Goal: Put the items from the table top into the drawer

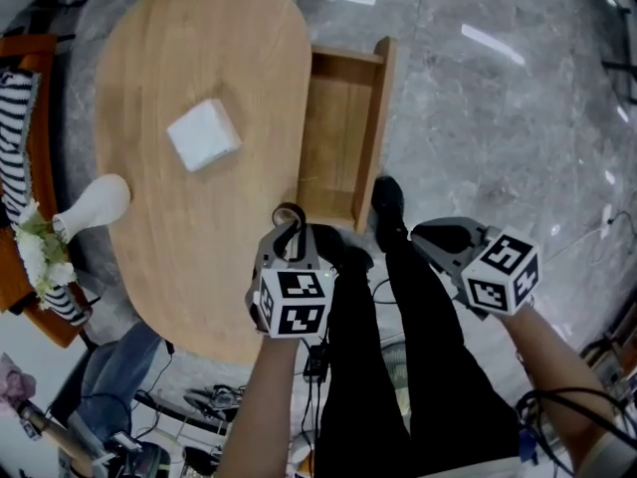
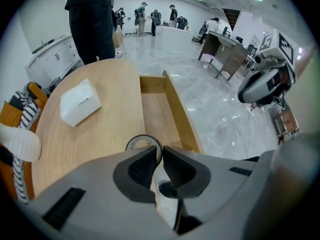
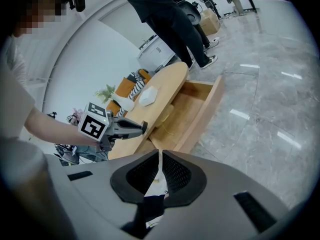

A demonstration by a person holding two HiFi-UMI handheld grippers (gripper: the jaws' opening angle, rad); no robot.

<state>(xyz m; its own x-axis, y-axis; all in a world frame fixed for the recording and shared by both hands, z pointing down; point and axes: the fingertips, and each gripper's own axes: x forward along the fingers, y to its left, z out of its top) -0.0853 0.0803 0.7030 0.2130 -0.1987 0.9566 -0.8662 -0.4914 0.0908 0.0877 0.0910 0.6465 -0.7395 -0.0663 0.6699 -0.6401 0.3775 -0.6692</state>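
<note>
My left gripper [image 1: 291,229] [image 2: 156,154] is shut on a grey tape ring [image 1: 289,213] [image 2: 143,141], held upright over the table's near right edge, beside the open wooden drawer [image 1: 343,132] [image 2: 156,111] [image 3: 192,111]. A white tissue pack [image 1: 204,134] [image 2: 79,102] [image 3: 147,96] lies mid-table. My right gripper [image 1: 426,233] [image 3: 159,156] hangs over the floor right of the drawer's near end, jaws together with only a thin pale line between the pads. The left gripper [image 3: 134,127] also shows in the right gripper view, near the drawer.
A white vase [image 1: 95,205] with flowers stands at the oval table's [image 1: 159,58] left edge, beside a striped cloth [image 1: 14,118]. The holder's black-trousered legs [image 1: 398,347] stand below the drawer. Cables lie on the floor [image 1: 209,406]. Another person [image 2: 92,24] stands at the table's far end.
</note>
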